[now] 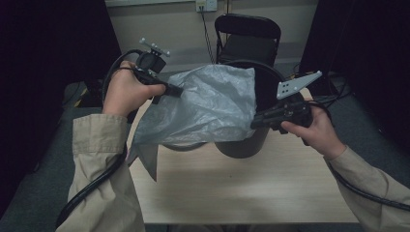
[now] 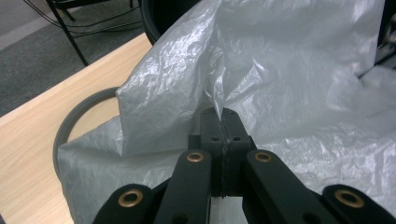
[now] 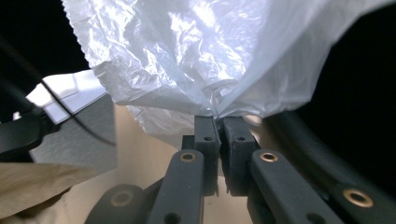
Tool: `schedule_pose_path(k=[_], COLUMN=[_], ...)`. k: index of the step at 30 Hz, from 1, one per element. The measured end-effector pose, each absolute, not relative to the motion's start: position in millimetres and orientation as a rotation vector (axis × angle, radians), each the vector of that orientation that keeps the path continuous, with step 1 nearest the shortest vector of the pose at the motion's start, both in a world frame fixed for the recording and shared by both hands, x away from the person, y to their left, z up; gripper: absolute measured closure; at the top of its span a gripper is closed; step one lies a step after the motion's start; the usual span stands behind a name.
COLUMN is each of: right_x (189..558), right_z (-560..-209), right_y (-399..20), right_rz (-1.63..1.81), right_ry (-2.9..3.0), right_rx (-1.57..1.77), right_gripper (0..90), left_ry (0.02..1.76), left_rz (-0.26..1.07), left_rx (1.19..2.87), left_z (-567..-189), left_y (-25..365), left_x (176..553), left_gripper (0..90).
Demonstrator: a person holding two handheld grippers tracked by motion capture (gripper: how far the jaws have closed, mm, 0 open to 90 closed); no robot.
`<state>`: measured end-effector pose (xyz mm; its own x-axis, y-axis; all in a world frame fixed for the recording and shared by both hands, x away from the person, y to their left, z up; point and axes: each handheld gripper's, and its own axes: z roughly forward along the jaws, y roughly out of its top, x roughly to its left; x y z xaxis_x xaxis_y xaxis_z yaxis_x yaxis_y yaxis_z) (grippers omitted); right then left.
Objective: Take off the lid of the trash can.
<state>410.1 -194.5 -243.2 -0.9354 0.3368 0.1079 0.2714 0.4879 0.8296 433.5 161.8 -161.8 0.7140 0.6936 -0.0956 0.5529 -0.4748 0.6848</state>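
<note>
I had both claws clamped on the grey plastic bag [image 1: 212, 104], the left gripper [image 1: 176, 90] pinching one edge and the right gripper [image 1: 255, 122] the other, holding it spread above the black bin [image 1: 241, 142] (presumably to line it).

Thin, crinkled grey plastic bag [image 1: 212, 104], stretched taut above the table, pinched at opposite edges, draped across the rim of the black bin [image 1: 241, 142], one loose corner hanging down.
</note>
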Motion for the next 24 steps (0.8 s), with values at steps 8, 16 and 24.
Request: schedule_pose_path(k=[8,16,24], right_x=[437,466,473], right_z=[-230,-230,-233], right_y=[-218,-231,-250], right_rz=[1.384,1.258,1.224], right_ry=[2.589,2.55,2.479], right_rx=[0.668,0.787,0.843], right_gripper=[86.4,84.9,61.4], left_ry=[0.947,1.007,1.058], left_rz=[0.273,0.284,0.305], left_rx=[2.207,2.215,2.236], left_z=[-170,-186,-199], left_y=[135,108,95], left_x=[453,478,487], left_gripper=[90.0,90.0,90.0])
